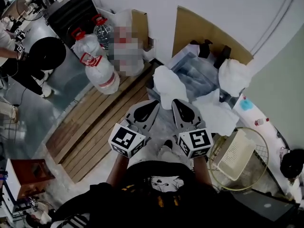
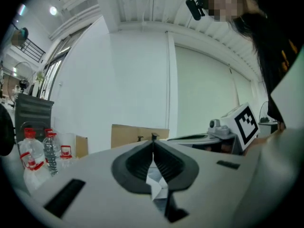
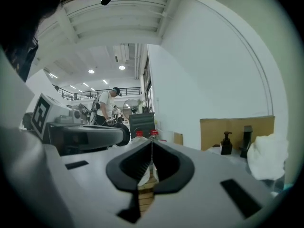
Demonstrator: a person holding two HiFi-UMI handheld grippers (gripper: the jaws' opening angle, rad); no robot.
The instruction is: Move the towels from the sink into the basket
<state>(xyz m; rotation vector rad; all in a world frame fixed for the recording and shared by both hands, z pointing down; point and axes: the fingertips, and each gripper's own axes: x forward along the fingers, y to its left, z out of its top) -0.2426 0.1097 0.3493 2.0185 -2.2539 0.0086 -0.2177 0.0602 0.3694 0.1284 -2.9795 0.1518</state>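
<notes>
Left hand-held gripper [image 1: 153, 104]: jaws pressed together, tips meeting, nothing pinched. The left gripper view [image 2: 153, 141] shows the same, with only pale background in the slot below the tips. It is held about level and points toward the sink [image 1: 190, 71].

Right hand-held gripper [image 1: 176, 103]: just beside the left one and roughly parallel to it. Its jaws are also pressed together and empty [image 3: 152, 144], with wooden slats showing through the slot. Both marker cubes sit at the near ends, by the person's hands.

Left towel [image 1: 169, 84]: white and bunched, heaped on the sink's left edge just beyond both sets of tips, touching neither.

Front towel [image 1: 216, 112]: white and spread flatter, at the sink's near right corner, just right of the right hand-held gripper.

Right towel [image 1: 233, 76]: white and bunched, on the sink's right edge. It also shows at the right of the right gripper view [image 3: 266, 156].

Two dark dispensers [image 1: 205, 49] stand at the back of the sink, with cardboard [image 1: 209, 32] against the wall behind them.

Basket [image 1: 260, 142]: round wire, low at right, near the person and well apart from the left and right towels. A cream perforated tray [image 1: 235, 156] lies in it. It stands beside a white surface [image 1: 268, 129].

A wooden pallet [image 1: 97, 125] lies on the floor at left, with big water bottles [image 1: 97, 65] at its far end.
</notes>
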